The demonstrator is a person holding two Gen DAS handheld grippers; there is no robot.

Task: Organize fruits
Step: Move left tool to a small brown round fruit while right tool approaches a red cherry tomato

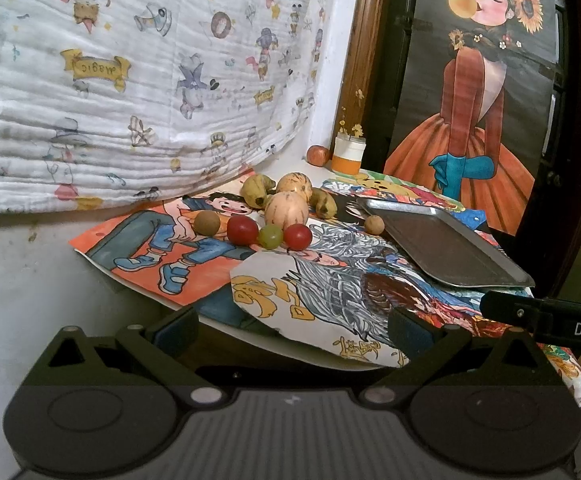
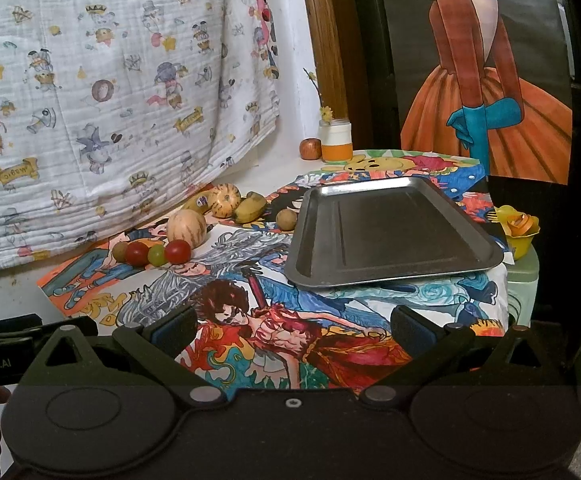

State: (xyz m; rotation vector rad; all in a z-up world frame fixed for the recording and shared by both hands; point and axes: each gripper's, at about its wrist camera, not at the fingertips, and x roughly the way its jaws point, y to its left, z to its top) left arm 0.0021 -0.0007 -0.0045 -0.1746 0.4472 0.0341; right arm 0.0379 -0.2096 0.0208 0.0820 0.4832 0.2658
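I hold both grippers, left gripper (image 1: pixel 290 330) and right gripper (image 2: pixel 292 330), wide and empty, short of the fruit; nothing sits on the metal tray (image 2: pixel 390 232) yet, so I judge my next move is reaching for a cherry tomato (image 1: pixel 297 236).

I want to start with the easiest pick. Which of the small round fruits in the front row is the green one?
The green grape, third from the left in that row, sitting between the two red cherry tomatoes; the brown fruit ends the row at left.

Loose fruits (image 2: pixel 186 226) lie beside an empty steel tray (image 2: pixel 390 232).
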